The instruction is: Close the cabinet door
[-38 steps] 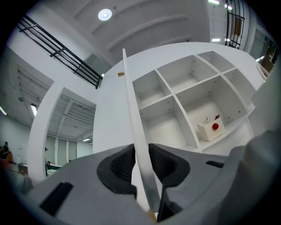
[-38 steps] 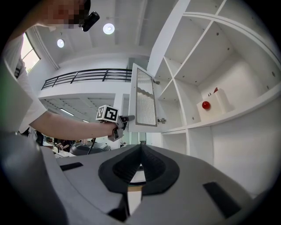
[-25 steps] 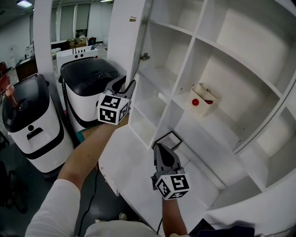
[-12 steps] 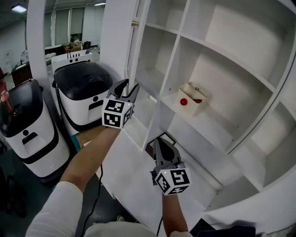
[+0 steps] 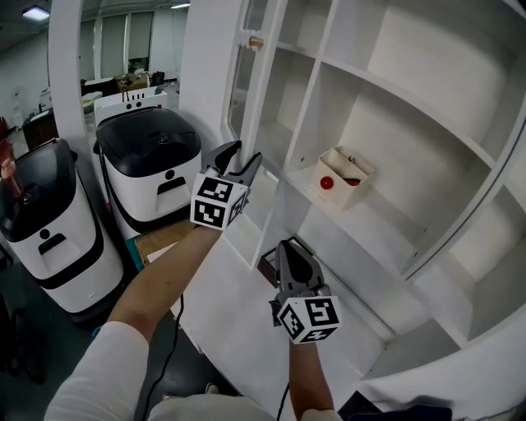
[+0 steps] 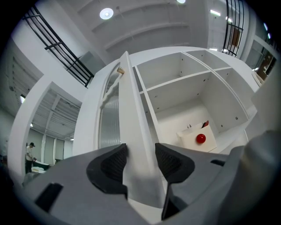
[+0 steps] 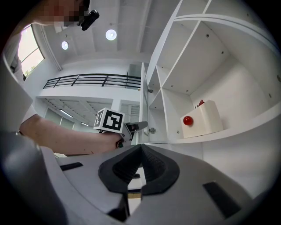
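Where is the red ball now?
The ball sits right of centre in the head view, at the white box on a shelf, right of the door.

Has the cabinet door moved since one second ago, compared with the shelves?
Yes. The cabinet door has swung to the right, closer to the shelves: its knob now sits nearer the small white box on the shelf.

Bright, even light from round ceiling lamps (image 6: 106,13) washes the white cabinet (image 5: 427,99); both gripper views curve strongly, with dark corners.
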Available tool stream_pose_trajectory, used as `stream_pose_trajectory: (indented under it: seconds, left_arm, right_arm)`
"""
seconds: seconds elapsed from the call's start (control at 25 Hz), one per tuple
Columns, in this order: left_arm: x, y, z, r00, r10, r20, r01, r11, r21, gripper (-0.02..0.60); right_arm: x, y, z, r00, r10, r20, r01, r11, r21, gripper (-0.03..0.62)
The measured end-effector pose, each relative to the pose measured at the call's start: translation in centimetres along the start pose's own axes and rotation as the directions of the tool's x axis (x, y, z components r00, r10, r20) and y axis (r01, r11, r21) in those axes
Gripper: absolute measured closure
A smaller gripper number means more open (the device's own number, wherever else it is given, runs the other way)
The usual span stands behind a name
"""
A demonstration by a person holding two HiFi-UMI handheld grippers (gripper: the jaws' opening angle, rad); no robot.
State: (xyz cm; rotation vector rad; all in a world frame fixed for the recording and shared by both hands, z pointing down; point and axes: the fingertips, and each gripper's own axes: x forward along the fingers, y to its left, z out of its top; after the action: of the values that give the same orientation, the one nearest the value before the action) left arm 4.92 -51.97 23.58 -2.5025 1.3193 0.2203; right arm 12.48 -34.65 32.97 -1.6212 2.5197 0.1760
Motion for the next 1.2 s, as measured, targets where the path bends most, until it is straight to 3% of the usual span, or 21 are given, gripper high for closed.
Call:
stream_pose_trajectory:
  seconds: [0.56, 1.2]
  left_arm:
    - [3.4, -2.9, -0.6, 0.994, -0.102, -0.045, 0.103, 0.994, 0.03, 0.376]
    - [6.6, -4.7, -1.4, 0.985, -0.16, -0.067, 0.165, 0.984, 0.064, 0.377]
  right_arm:
    - [0.8, -2.3, 0.1, 1.0, -0.014, 0.009, 0.015, 1.0, -0.019, 0.597]
    - [2.7, -3.9, -1.2, 1.0, -0.01, -0.015, 0.009, 1.0, -0.028, 0.597]
